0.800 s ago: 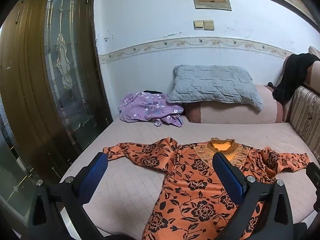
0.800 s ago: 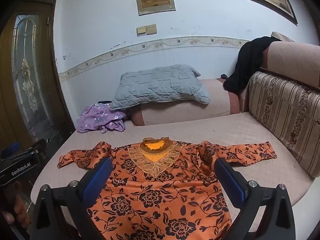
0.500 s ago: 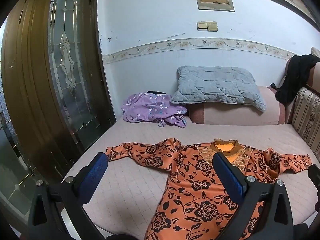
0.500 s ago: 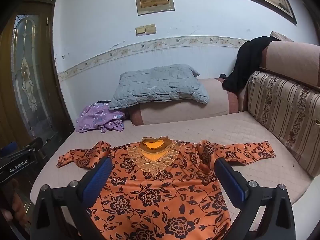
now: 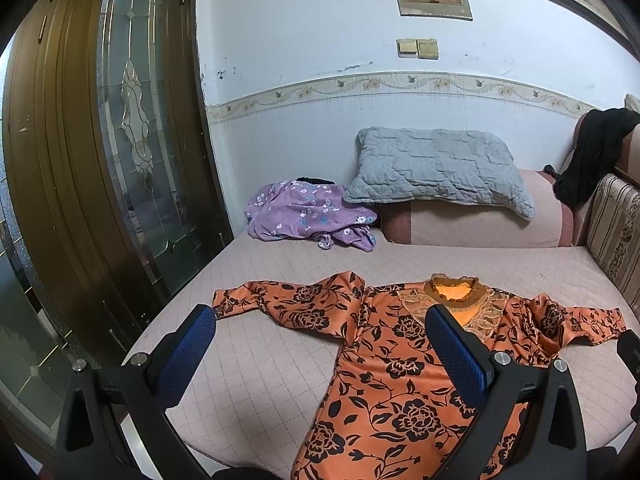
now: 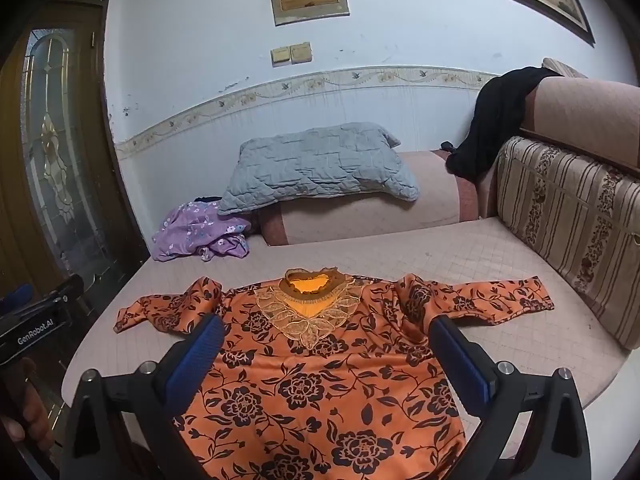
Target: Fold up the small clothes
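Observation:
An orange top with black flowers (image 5: 400, 364) (image 6: 320, 376) lies spread flat on the pink quilted sofa bed (image 5: 280, 356) (image 6: 500, 256), collar toward the wall, both sleeves stretched out sideways. My left gripper (image 5: 320, 344) hovers open above the bed's near left part, with the left sleeve and shoulder ahead of it. My right gripper (image 6: 326, 352) hangs open over the chest of the top, nothing between its blue pads. The left gripper's body and a hand show at the left edge of the right wrist view.
A crumpled purple flowered garment (image 5: 308, 216) (image 6: 200, 232) lies at the back left. A grey quilted pillow (image 5: 436, 168) (image 6: 320, 164) rests on a bolster by the wall. A black garment (image 6: 492, 120) drapes over the striped backrest (image 6: 568, 220). A wooden glass door (image 5: 120, 140) stands left.
Both grippers have drawn back and risen a little, so the top looks slightly lower and farther. The left view has swung slightly left. The clothes have not moved.

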{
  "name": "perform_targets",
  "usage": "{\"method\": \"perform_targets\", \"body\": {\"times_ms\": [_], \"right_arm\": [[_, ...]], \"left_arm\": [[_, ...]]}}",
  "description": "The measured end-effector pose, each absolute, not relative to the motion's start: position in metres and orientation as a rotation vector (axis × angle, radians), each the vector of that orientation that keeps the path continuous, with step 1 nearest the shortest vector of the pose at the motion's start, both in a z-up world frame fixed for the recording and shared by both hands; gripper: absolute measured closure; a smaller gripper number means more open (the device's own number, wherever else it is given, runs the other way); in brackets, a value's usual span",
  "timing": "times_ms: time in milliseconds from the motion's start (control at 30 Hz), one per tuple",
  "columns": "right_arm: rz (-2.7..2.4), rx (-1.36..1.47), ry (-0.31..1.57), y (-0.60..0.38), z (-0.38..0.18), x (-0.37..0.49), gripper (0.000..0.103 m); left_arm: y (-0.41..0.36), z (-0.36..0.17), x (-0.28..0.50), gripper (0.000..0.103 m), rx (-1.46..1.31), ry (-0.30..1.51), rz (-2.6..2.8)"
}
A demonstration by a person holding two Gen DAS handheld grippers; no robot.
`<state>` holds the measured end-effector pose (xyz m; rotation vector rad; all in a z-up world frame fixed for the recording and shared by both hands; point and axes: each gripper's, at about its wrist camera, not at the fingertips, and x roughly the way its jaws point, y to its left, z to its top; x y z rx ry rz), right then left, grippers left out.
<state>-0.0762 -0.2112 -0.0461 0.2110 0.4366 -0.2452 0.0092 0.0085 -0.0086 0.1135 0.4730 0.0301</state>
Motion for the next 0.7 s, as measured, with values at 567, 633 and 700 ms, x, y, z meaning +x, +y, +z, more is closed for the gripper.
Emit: {"method": "perform_targets", "body": {"times_ms": [567, 633, 700], "right_arm": [[-0.259, 0.226, 0.461, -0.222, -0.058, -0.068, 0.000], [-0.270, 0.251, 0.455, -0.231, -0.058, -0.071, 0.000], [-0.287, 0.276, 0.445, -0.242, -0.058, -0.075, 0.000]], "left_arm": [[-0.014, -0.021, 0.018, 0.000, 0.161, 0.498, 0.010], [-0.019, -0.021, 0.015, 0.000, 0.166, 0.490, 0.000], [-0.026, -0.021, 0.011, 0.000, 0.178, 0.486, -0.014]]}}
